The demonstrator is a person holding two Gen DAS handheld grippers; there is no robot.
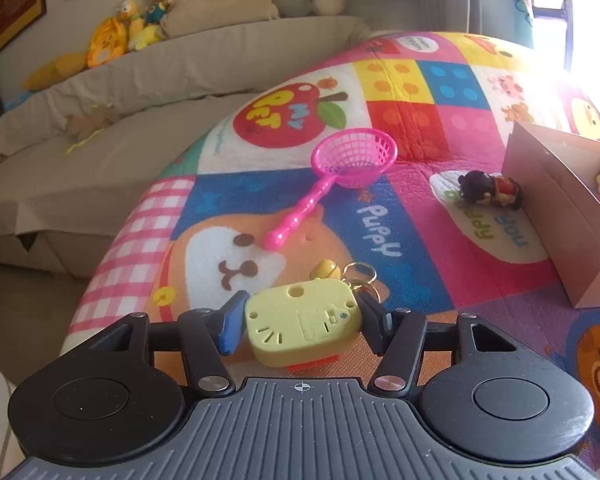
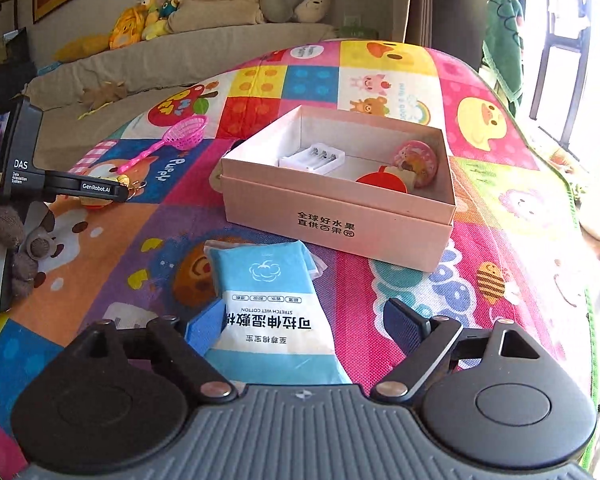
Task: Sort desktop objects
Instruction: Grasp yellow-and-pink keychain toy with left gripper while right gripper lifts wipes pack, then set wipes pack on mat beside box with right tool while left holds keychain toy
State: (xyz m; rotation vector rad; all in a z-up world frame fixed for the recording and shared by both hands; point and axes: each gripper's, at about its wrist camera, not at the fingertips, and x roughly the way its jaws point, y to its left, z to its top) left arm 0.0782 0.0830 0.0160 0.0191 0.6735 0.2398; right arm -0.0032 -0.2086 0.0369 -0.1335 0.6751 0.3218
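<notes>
Yellow toy: a flat plastic keychain toy (image 1: 302, 322) lies back-up on the play mat (image 1: 440, 264), directly between the jaws of the left gripper (image 1: 304, 326).
Left jaws: narrowed onto the yellow toy, the blue pad (image 1: 232, 330) against its left edge and the dark pad against its right edge, so the toy is clamped.
Keyring: a small gold bell (image 1: 327, 269) and metal rings (image 1: 360, 276) trail off the toy's far end, just beyond the left jaw tips.
Pink strainer: a toy strainer (image 1: 340, 176) lies ahead of the left jaws, handle end toward them, well apart from the tips.
Doll: a small figure (image 1: 490, 190) lies on its side ahead and to the right of the left jaws, just beside the wall of the box (image 1: 560, 216).
Right jaws: the right gripper (image 2: 304, 330) stands wide; a blue and white packet of cotton wipes (image 2: 268, 312) lies on the mat between the fingers, and the right pad is clear of it; the left pad looks to be at its edge, contact not certain.
Box: the open pink cardboard box (image 2: 340, 216) sits beyond the packet, ahead of the right jaws.
Box contents: a white battery holder (image 2: 313, 157), a round pink tin (image 2: 416, 162) and a red item (image 2: 380, 184) lie inside.
Other gripper: seen from the right wrist, the left gripper is far to the left of the right jaws, over the yellow toy.
</notes>
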